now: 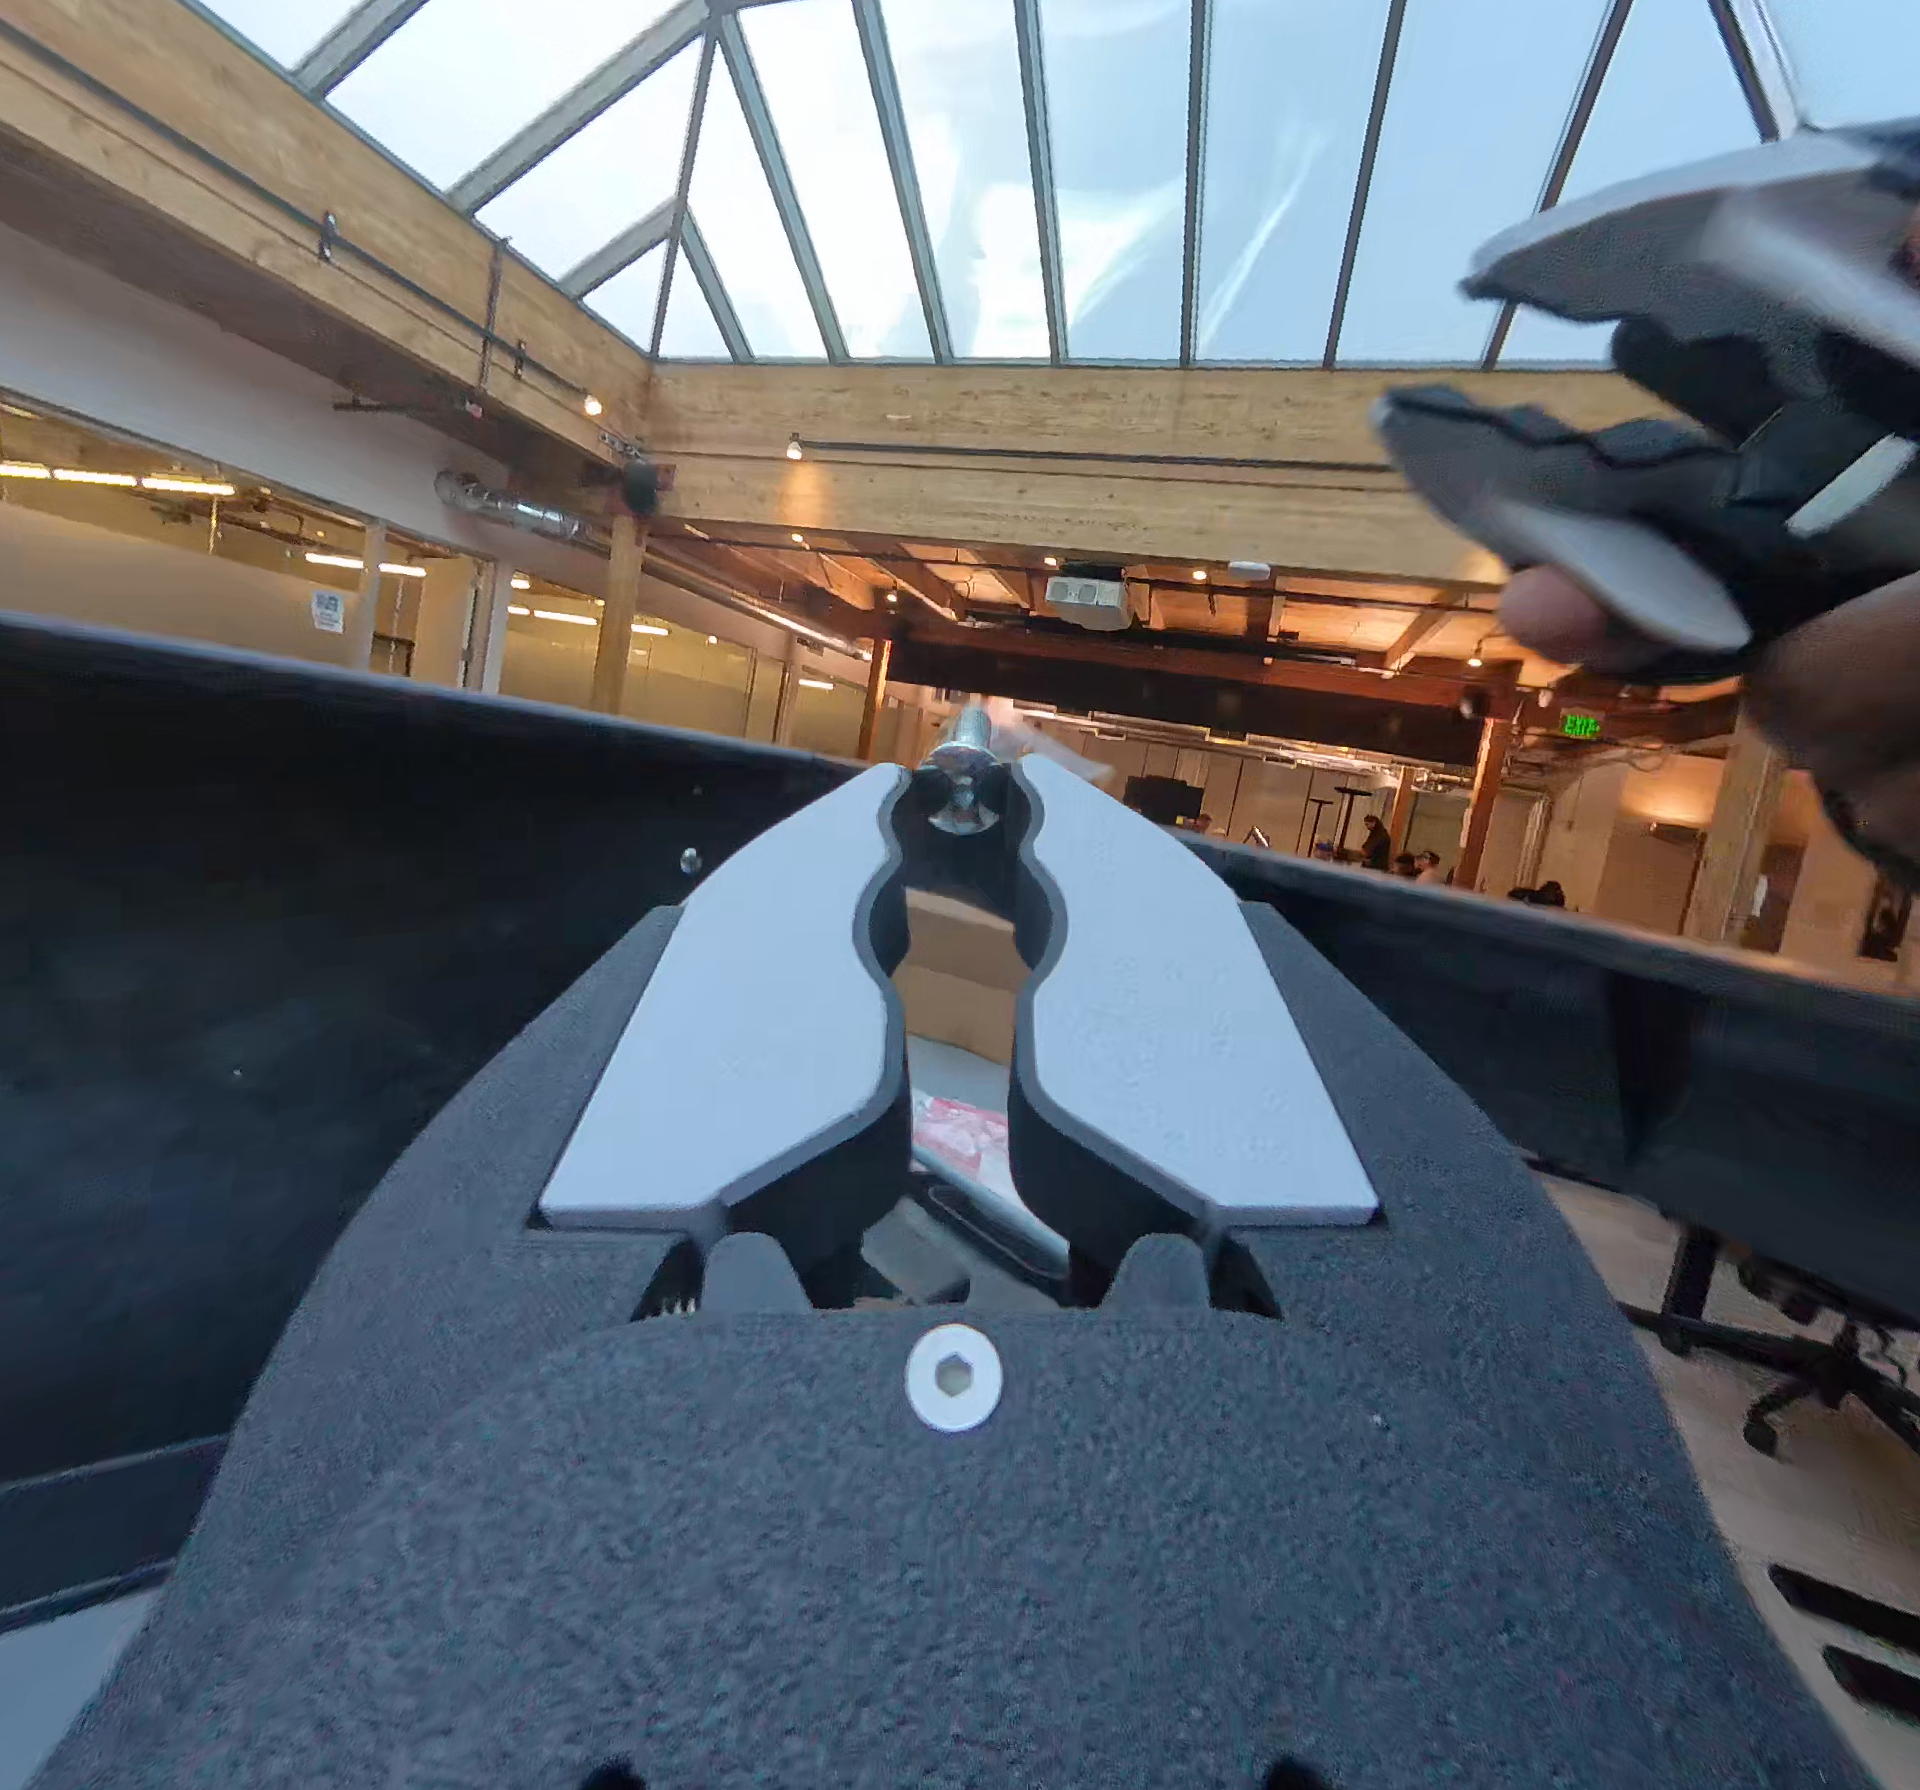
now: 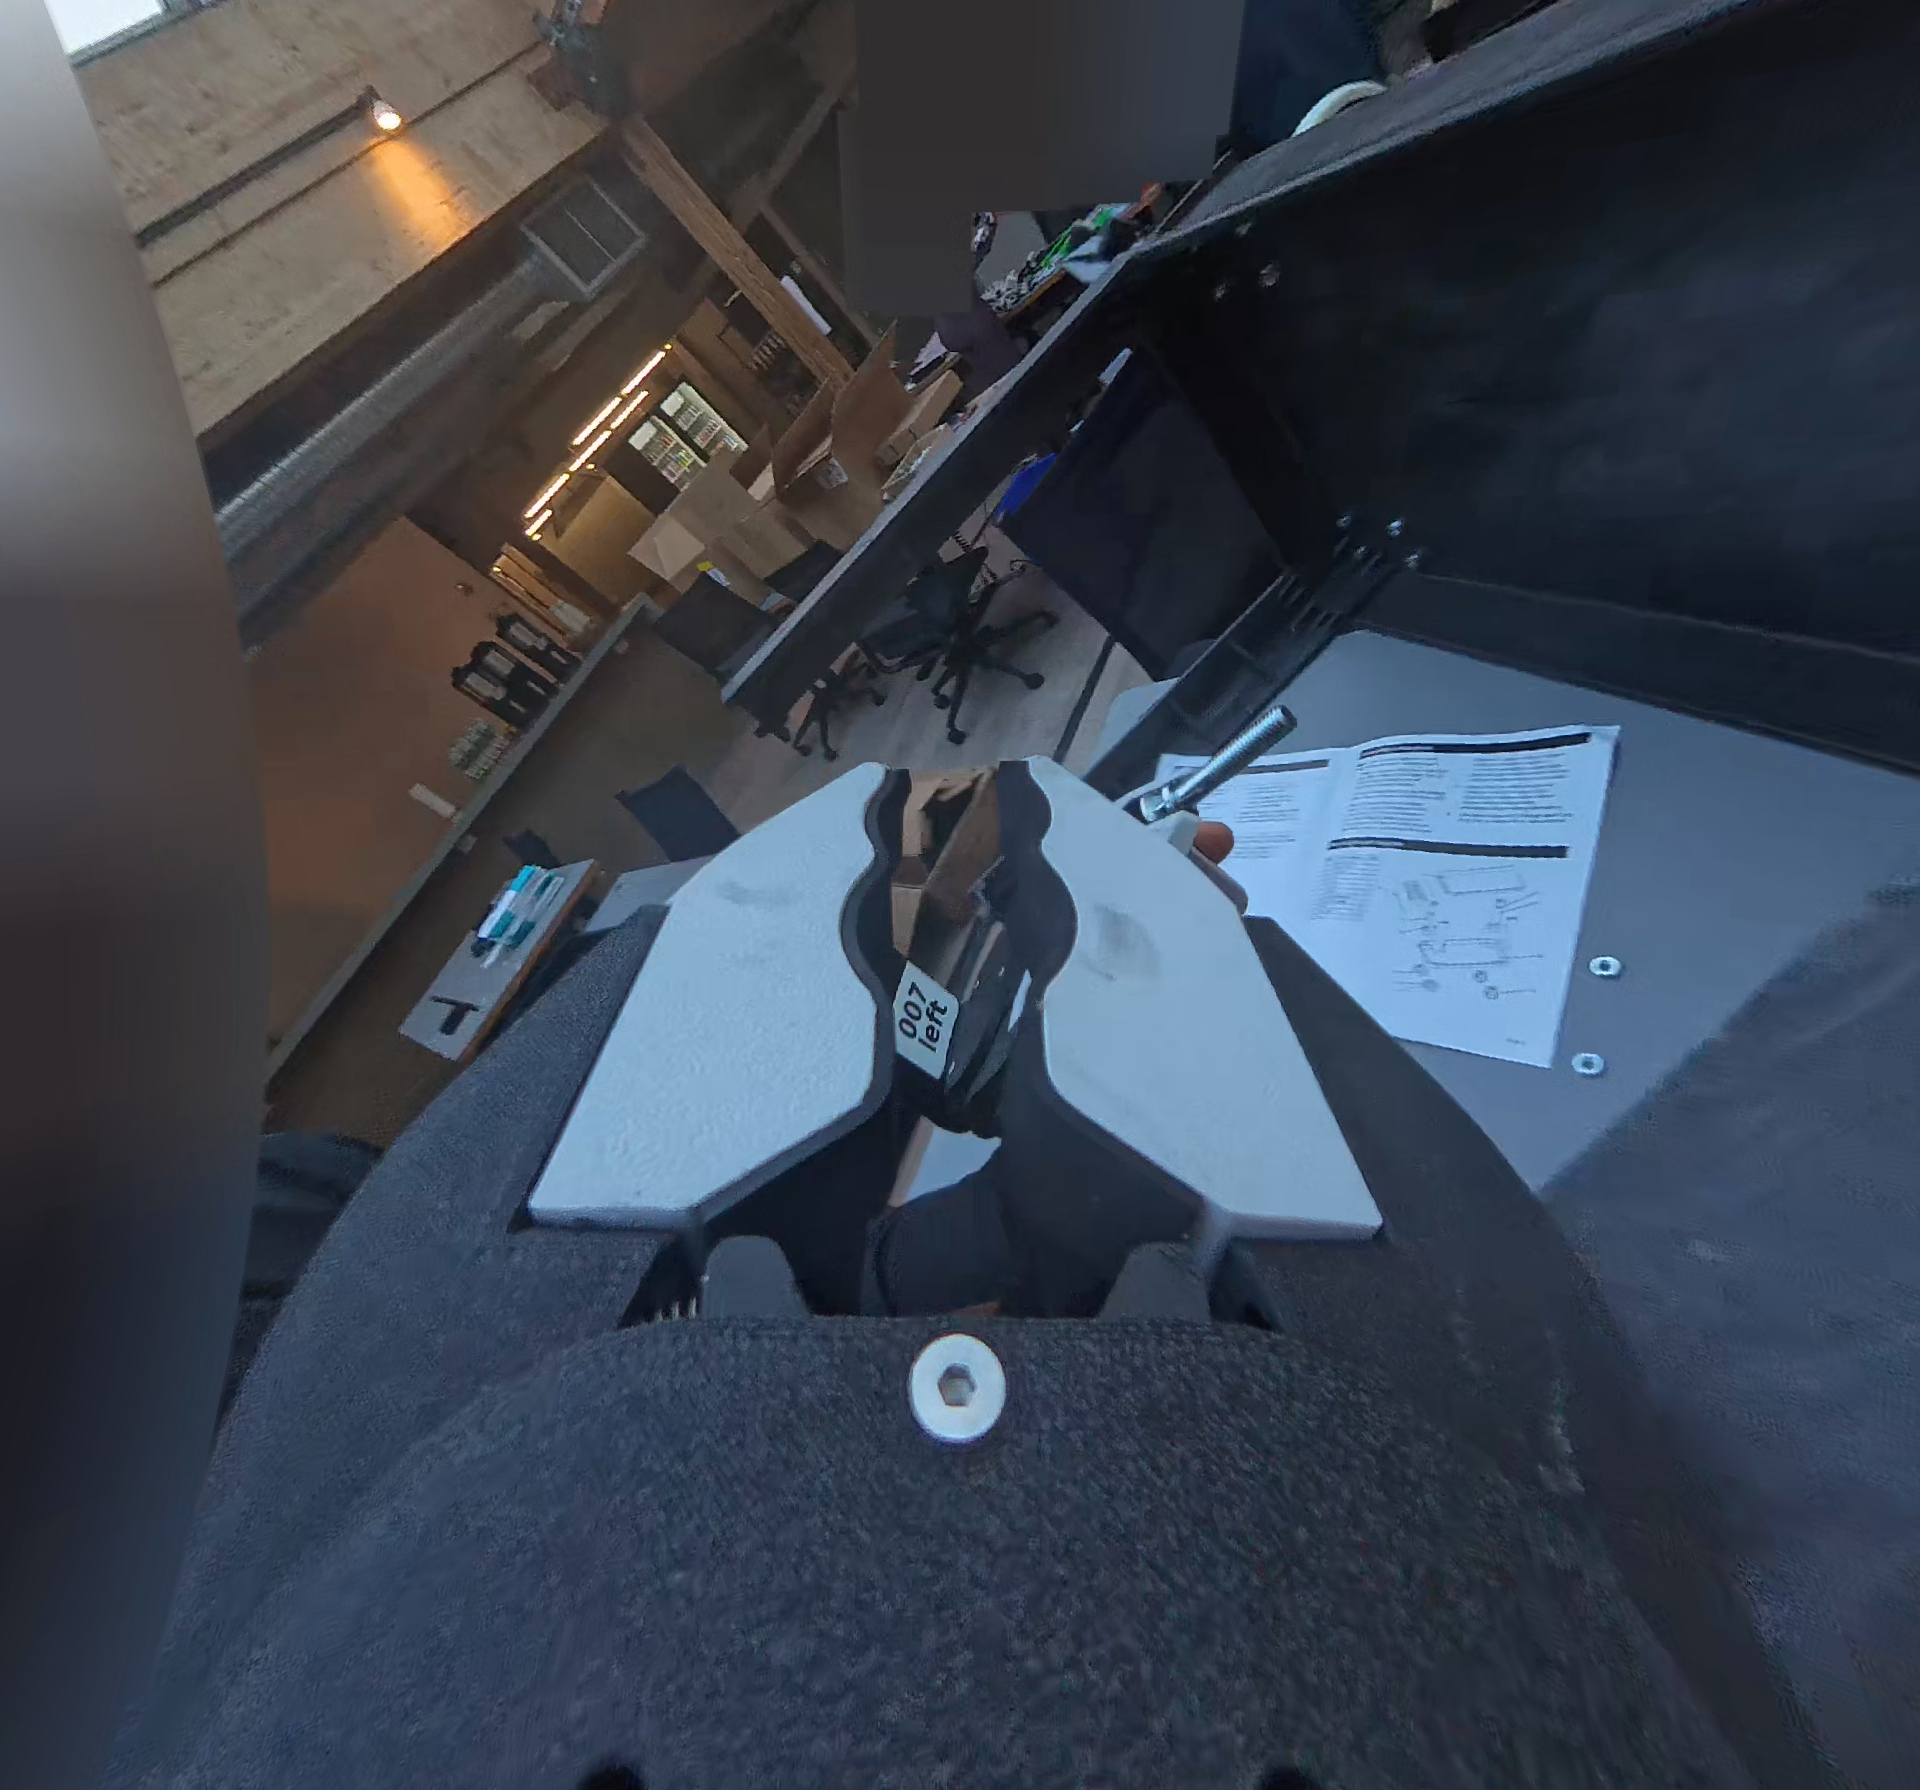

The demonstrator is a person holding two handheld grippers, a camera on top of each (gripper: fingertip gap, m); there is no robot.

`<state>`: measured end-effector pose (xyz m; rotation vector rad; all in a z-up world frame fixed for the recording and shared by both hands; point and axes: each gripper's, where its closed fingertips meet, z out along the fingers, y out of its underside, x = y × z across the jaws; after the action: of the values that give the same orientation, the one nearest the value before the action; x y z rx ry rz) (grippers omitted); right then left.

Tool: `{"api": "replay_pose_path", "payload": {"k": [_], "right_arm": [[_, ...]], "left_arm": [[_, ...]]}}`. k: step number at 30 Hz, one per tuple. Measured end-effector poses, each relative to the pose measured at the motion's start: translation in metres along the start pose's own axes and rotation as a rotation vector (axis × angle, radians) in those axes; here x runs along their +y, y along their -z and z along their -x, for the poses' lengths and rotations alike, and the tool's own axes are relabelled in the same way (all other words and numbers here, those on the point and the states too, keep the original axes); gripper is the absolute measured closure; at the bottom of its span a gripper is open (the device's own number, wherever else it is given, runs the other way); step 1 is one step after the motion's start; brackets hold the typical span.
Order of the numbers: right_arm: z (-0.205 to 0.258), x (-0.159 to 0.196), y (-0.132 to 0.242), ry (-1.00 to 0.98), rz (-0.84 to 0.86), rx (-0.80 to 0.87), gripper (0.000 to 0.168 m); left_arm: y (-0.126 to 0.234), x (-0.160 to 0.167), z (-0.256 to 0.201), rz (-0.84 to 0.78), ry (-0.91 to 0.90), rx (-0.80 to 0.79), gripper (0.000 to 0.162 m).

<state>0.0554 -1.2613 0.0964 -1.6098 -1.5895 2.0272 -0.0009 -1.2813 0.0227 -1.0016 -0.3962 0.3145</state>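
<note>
right gripper (image 2: 951,784) jaws slightly apart, empty; bolt (image 2: 1218,766) over paper sheet (image 2: 1455,867).

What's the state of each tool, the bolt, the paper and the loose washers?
left tool: shut on bolt, raised off the desk
bolt: clamped at its head, shank pointing away
right tool: narrowly open, empty
printed sheet: flat on grey desk
washers: loose on desk beside the sheet

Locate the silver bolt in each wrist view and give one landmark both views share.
Left wrist view: the silver bolt sits at centre, clamped between the left gripper tips, pointing away from the camera.
Right wrist view: the same bolt shows right of centre, just past the right gripper, slanting up over the printed sheet.
Shared landmark: the black felt panel.
</note>
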Motion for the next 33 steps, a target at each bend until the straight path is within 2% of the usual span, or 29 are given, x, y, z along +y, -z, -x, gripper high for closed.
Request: {"api": "replay_pose_path", "payload": {"k": [5,7,10,14,18,22,26,33], "right_arm": [[-0.069,-0.029,0.058,0.061,-0.108,0.170,0.156],[-0.104,-0.024,0.086,0.077,-0.119,0.246,0.158],[-0.174,0.035,0.120,0.040,-0.049,0.428,0.160],[-0.241,0.169,0.134,-0.226,0.030,0.554,0.162],[-0.263,0.283,0.128,-0.473,0.054,0.617,0.163],[-0.258,0.349,0.124,-0.573,0.131,0.653,0.163],[-0.256,0.380,0.126,-0.611,0.195,0.681,0.162],[-0.254,0.389,0.125,-0.610,0.247,0.681,0.163]], "left_arm": [[-0.032,0.096,0.041,0.136,0.082,-0.015,0.146],[-0.048,0.137,0.056,0.182,0.126,-0.009,0.146],[-0.076,0.186,0.073,0.206,0.188,0.000,0.146],[-0.127,0.224,0.086,0.181,0.149,0.001,0.146],[-0.183,0.240,0.095,0.114,-0.037,-0.040,0.146],[-0.227,0.247,0.110,0.081,-0.233,-0.118,0.146],[-0.256,0.242,0.115,0.019,-0.356,-0.131,0.146],[-0.290,0.225,0.106,-0.077,-0.417,-0.088,0.146]]}}
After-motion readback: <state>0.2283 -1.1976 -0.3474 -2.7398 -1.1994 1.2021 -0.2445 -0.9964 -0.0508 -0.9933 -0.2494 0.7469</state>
